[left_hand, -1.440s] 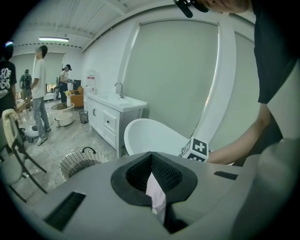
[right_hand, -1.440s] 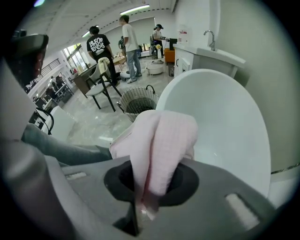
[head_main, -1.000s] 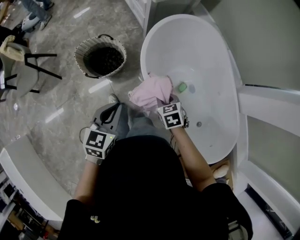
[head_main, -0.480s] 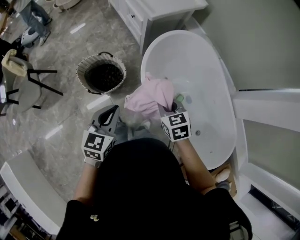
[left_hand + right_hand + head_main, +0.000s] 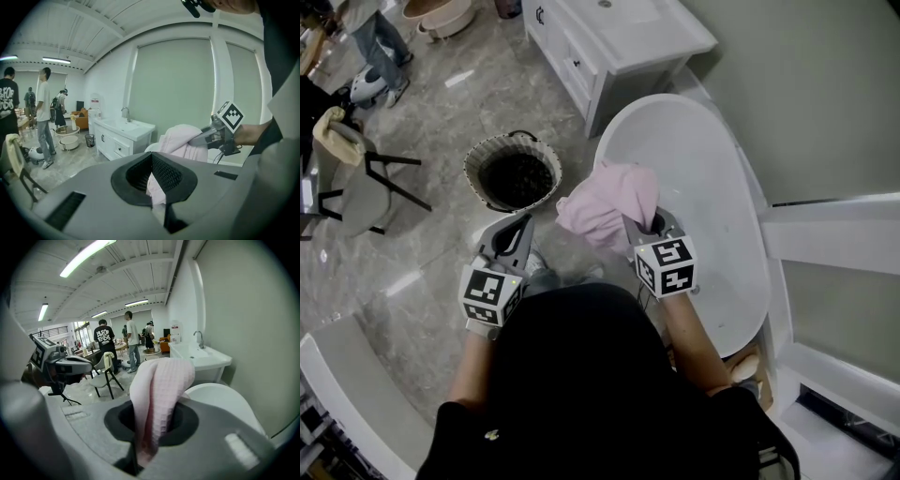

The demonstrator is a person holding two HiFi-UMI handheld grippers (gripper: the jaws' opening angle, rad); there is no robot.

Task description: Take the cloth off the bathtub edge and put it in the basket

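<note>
A pink waffle-weave cloth (image 5: 605, 202) hangs bunched in the air over the near left rim of the white bathtub (image 5: 717, 183). My right gripper (image 5: 645, 223) is shut on its lower fold, and in the right gripper view the cloth (image 5: 159, 390) rises from between the jaws of the right gripper (image 5: 147, 427). The round woven basket (image 5: 514, 173) with a dark inside stands on the floor to the left of the tub. My left gripper (image 5: 523, 225) hovers below the basket, its jaws nearly together with nothing in them. The left gripper view shows the cloth (image 5: 180, 138) beyond the left gripper (image 5: 157, 187).
A white vanity cabinet (image 5: 609, 37) stands behind the tub and basket. A chair (image 5: 366, 183) with a draped towel is at the far left, with a person (image 5: 380, 33) standing beyond it. A white ledge (image 5: 352, 370) runs along the lower left.
My right gripper has lifted the cloth off the tub edge and carried it up and slightly left. The left gripper has edged up toward the basket.
</note>
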